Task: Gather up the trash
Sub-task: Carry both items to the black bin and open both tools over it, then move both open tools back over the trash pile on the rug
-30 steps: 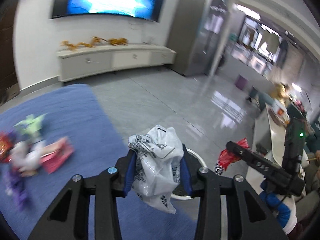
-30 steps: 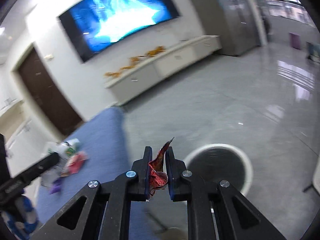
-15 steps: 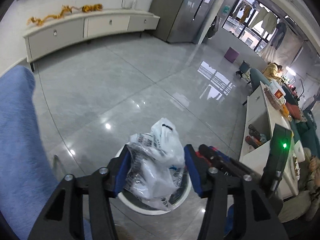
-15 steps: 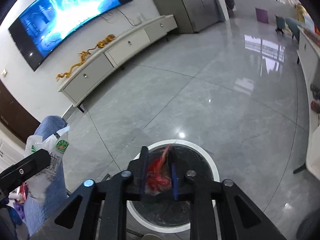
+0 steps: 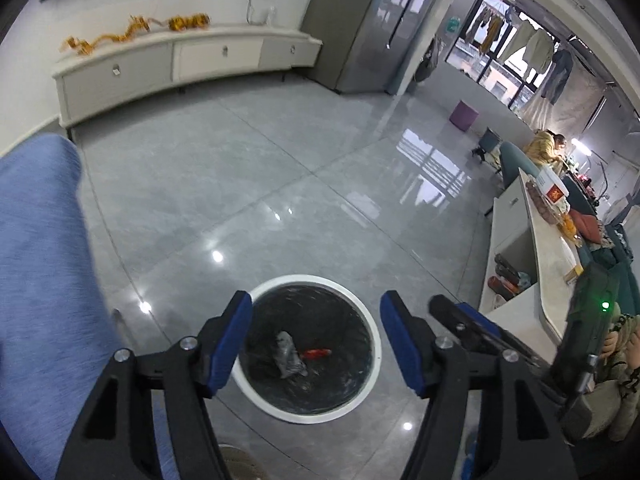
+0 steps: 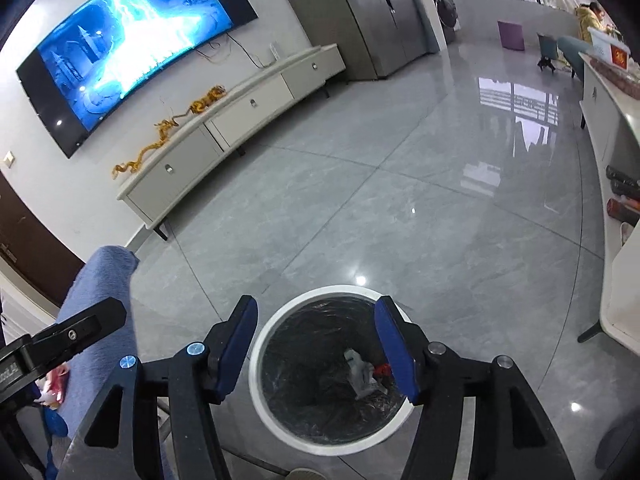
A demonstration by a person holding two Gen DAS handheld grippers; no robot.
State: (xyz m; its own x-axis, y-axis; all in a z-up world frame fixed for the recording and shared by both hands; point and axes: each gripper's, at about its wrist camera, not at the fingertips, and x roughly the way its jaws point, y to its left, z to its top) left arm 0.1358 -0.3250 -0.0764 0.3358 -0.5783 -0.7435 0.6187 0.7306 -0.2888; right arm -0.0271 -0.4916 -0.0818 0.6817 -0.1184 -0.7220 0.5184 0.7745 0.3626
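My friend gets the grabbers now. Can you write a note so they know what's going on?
Left gripper: open, jaws have just been opening, nothing between them.
Right gripper: same, open and empty.
Both hang over the trash bin.
Done: white plastic bag and red wrapper lie inside the bin.
Left: at least some litter shows on the blue cloth surface; fetch it next.

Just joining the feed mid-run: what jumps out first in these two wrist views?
A round white-rimmed bin with a dark liner sits on the grey floor right below both grippers. At its bottom lie a crumpled white bag and a red wrapper. The left gripper and right gripper hang open and empty above it; a bright blue TV glows on the far wall.
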